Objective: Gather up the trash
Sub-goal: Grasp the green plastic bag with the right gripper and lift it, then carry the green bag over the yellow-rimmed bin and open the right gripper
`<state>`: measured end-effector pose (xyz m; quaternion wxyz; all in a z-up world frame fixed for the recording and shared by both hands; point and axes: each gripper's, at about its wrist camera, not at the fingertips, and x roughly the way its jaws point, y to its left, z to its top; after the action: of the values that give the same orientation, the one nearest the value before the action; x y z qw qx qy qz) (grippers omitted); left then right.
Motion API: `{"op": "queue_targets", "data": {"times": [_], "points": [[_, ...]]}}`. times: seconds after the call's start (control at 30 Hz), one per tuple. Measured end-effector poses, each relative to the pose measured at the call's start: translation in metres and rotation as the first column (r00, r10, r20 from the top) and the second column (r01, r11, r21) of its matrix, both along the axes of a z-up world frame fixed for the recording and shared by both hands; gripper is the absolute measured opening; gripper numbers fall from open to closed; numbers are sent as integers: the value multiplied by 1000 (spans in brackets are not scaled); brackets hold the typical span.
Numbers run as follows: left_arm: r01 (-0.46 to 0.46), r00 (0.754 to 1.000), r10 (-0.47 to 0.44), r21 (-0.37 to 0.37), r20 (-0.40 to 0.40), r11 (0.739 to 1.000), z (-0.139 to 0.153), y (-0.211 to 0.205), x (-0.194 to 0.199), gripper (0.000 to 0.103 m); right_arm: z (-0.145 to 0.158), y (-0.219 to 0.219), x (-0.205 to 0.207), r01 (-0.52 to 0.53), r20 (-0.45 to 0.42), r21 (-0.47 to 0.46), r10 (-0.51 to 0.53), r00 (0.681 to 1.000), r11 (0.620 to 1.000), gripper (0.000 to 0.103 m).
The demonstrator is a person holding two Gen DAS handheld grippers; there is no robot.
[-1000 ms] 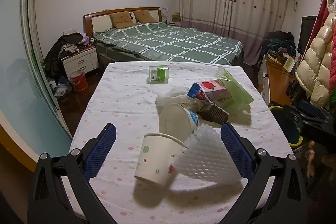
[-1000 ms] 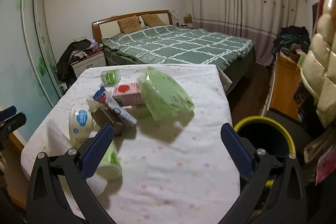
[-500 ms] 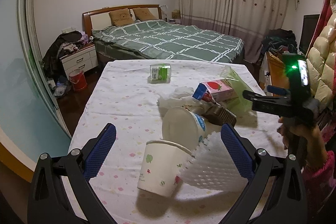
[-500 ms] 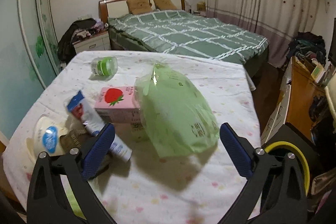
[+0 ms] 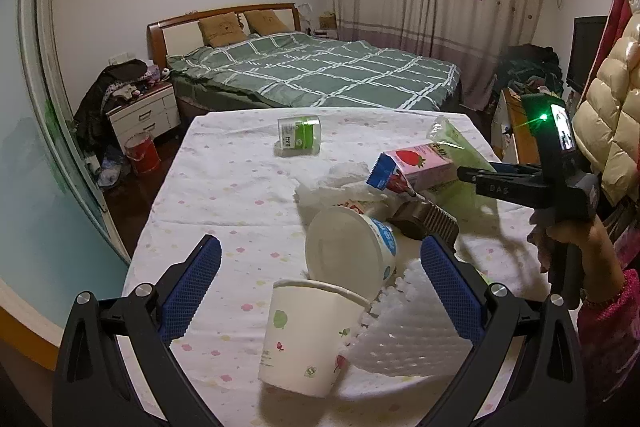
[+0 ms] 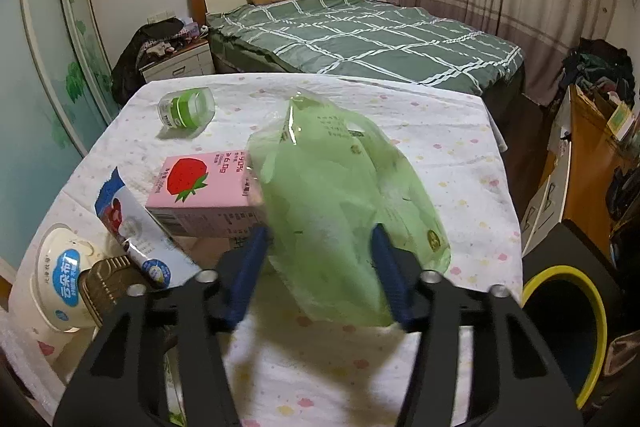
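A green plastic bag (image 6: 344, 211) lies on the table (image 6: 452, 155). My right gripper (image 6: 320, 263) has its jaws narrowed around the bag's near end, pads touching its sides. Beside the bag are a pink strawberry milk carton (image 6: 204, 191), a blue-white tube (image 6: 136, 231), a white tub (image 6: 64, 275) and a green-capped jar (image 6: 186, 109). My left gripper (image 5: 316, 275) is open and empty above a paper cup (image 5: 308, 335), the white tub (image 5: 348, 251) and white foam netting (image 5: 404, 335). The right gripper also shows in the left wrist view (image 5: 472, 173), its tips hidden behind the carton.
A black bin with a yellow rim (image 6: 560, 323) stands on the floor right of the table. A bed (image 5: 312, 75) lies beyond the table. A nightstand (image 5: 144, 115) and red bucket (image 5: 142, 155) are at the left. A wooden cabinet (image 6: 588, 163) is at the right.
My right gripper has moved forward over the table to the green bag and its jaws have narrowed around it. The left gripper has barely moved.
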<state>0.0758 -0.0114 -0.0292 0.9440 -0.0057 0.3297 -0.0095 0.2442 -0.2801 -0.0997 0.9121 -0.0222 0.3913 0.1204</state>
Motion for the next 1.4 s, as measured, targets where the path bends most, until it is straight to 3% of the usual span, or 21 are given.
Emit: {"op": "queue_targets", "data": {"times": [0.03, 0.23, 0.5, 0.63, 0.73, 1.0, 1.27, 1.4], "points": [[2, 1000, -2, -5, -1, 1000, -1, 0, 1, 98, 0, -1, -2, 2, 0, 1, -2, 1000, 1000, 32], [9, 1000, -9, -17, 2, 1000, -4, -2, 5, 98, 15, -15, -17, 16, 32, 49, -17, 999, 999, 10], [34, 999, -35, -35, -1, 999, -2, -6, 0, 98, 48, -56, -55, 44, 101, 123, -57, 993, 991, 10], [44, 999, -44, -34, 5, 998, -1, -12, -4, 98, 50, -103, -73, 128, 98, 131, -142, 985, 983, 10], [54, 999, -54, -62, 5, 997, -1, -12, -5, 98, 39, -143, -81, 215, 64, 127, -225, 972, 968, 10], [61, 998, -62, -38, -17, 997, -4, -26, -10, 98, -23, -223, -80, 393, -84, 90, -386, 919, 915, 11], [59, 998, -60, -29, -14, 998, -4, -32, -14, 98, -76, -254, -56, 469, -179, 36, -456, 872, 883, 12], [72, 997, -72, -19, -16, 997, -5, -33, -16, 98, -96, -259, -44, 497, -228, 9, -482, 846, 868, 33]]}}
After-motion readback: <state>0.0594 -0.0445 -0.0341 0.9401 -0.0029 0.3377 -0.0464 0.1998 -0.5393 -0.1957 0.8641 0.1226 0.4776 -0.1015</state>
